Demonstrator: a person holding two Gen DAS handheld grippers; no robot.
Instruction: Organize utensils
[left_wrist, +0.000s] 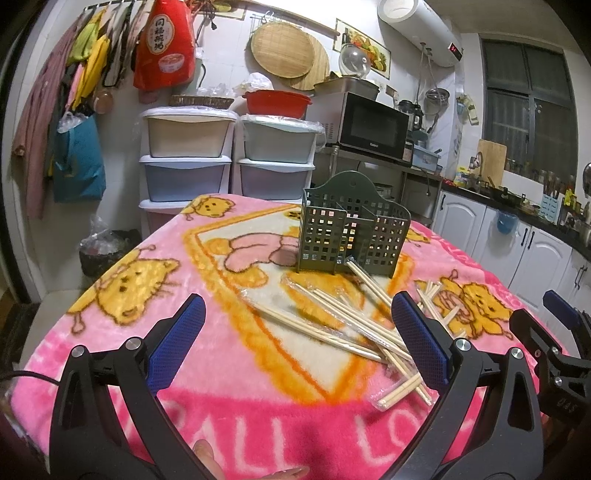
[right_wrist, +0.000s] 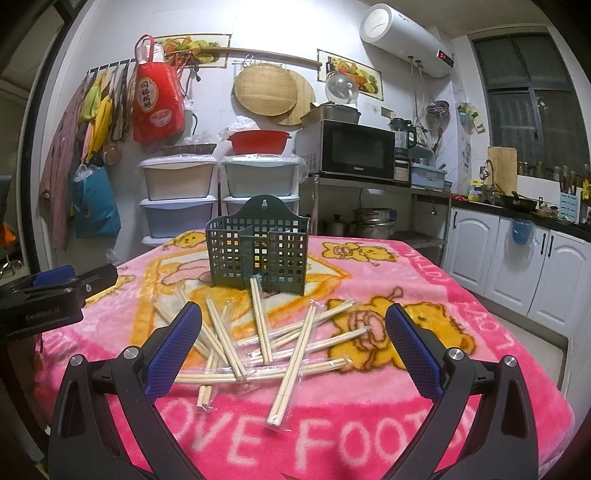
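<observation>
A dark green perforated utensil holder (left_wrist: 352, 236) (right_wrist: 258, 251) stands upright on a pink cartoon blanket (left_wrist: 147, 295) (right_wrist: 443, 302) that covers the table. Several pairs of wooden chopsticks in clear wrappers (left_wrist: 354, 325) (right_wrist: 266, 347) lie scattered in front of the holder. My left gripper (left_wrist: 299, 332) is open and empty, held above the blanket left of the pile. My right gripper (right_wrist: 293, 339) is open and empty, held above the pile. The right gripper also shows at the right edge of the left wrist view (left_wrist: 561, 332), and the left gripper at the left edge of the right wrist view (right_wrist: 55, 291).
Behind the table stand stacked plastic drawers (left_wrist: 188, 162) (right_wrist: 177, 199), a red basin (right_wrist: 256, 142), a microwave on a metal rack (left_wrist: 369, 125) (right_wrist: 351, 151) and white kitchen cabinets (right_wrist: 517, 266). A bin with a bag (left_wrist: 103, 251) sits on the floor at the left.
</observation>
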